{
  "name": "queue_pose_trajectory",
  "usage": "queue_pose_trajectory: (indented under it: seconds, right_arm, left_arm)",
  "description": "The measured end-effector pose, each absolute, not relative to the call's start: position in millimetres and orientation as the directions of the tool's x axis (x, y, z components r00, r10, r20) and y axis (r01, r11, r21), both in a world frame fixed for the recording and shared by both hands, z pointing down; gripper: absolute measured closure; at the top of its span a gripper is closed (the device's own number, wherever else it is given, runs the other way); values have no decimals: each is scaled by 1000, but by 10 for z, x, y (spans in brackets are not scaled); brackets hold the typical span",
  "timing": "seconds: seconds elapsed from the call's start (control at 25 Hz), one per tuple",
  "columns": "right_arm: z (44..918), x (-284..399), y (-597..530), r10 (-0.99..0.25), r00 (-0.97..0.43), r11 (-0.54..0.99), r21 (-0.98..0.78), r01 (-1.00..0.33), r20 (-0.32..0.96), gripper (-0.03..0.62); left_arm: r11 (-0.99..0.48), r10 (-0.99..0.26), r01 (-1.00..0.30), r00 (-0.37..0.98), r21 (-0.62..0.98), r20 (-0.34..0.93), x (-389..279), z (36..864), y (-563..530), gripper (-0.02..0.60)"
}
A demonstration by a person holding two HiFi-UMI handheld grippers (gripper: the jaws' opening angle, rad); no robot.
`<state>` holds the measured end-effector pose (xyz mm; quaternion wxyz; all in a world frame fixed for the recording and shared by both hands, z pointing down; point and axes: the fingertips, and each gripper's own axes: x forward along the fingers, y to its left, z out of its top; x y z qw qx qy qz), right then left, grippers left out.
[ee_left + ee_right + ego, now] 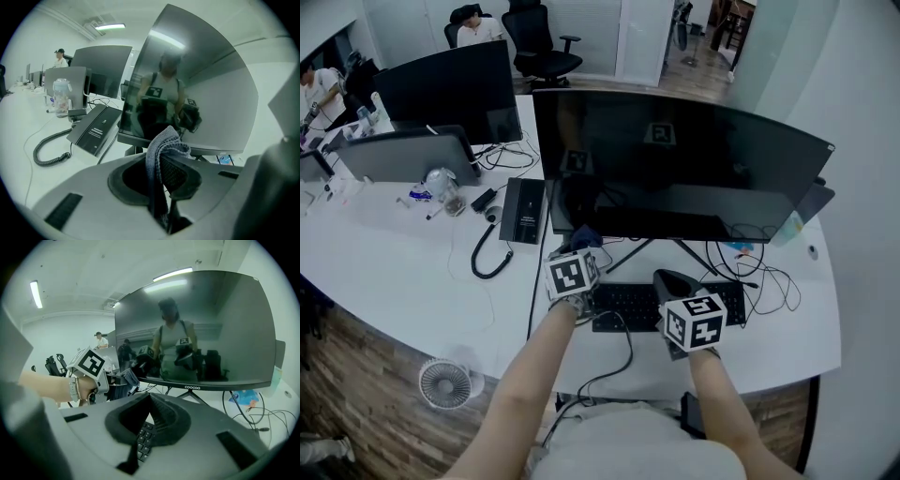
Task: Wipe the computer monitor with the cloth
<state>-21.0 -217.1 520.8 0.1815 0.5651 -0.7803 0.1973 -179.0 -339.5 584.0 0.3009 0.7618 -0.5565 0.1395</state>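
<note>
Left tongs (pixel 161 176): pressed shut on the cloth (pixel 161 143), a grey-blue knit fold that rises above the pads and hangs down between them. We hold it low in front of the monitor (pixel 675 164), near the screen's lower left corner. We cannot tell whether cloth and glass touch.

Right tongs (pixel 147 413): pads pressed together at the tips, nothing pinched. The keyboard (pixel 142 439) shows through the gap lower down. We hold this pair over the right part of the keyboard, apart from the screen.

Monitor: wide, curved and dark, on a splayed stand at the back of the bench (pixel 394 272). Its glass mirrors us and both marker cubes.

Keyboard: black, on the bench just in front of the monitor stand, between our two forearms.

Desk phone (pixel 523 211): black, just left of the monitor, with a coiled cord (pixel 487 262) looped on the bench in front of it.

Second monitor (pixel 450 89): dark, farther left and back.

Clear jar (pixel 445 187): upright, left of the phone.

Loose cables (pixel 764 272): on the bench right of the keyboard.

Small fan (pixel 445 382): white, on the wooden floor beside the bench.

Office chair (pixel 539 42): black, well behind the bench.
</note>
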Motion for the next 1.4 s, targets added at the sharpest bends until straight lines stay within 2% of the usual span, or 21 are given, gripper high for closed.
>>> queue_pose_trajectory:
  seconds: [0.92, 1.4]
  right_arm:
    - [5205, -647, -2311, -801, -351, 339, -117, -934, 485, 588]
    - [5287, -755, -2356, -795, -364, 349, -125, -929, 486, 588]
  left_arm:
    - [-52, -816, -940, 234, 336, 529, -2740, 5823, -3522, 518]
    - [16, -824, -933, 191, 360, 533, -2958, 5886, -3599, 518]
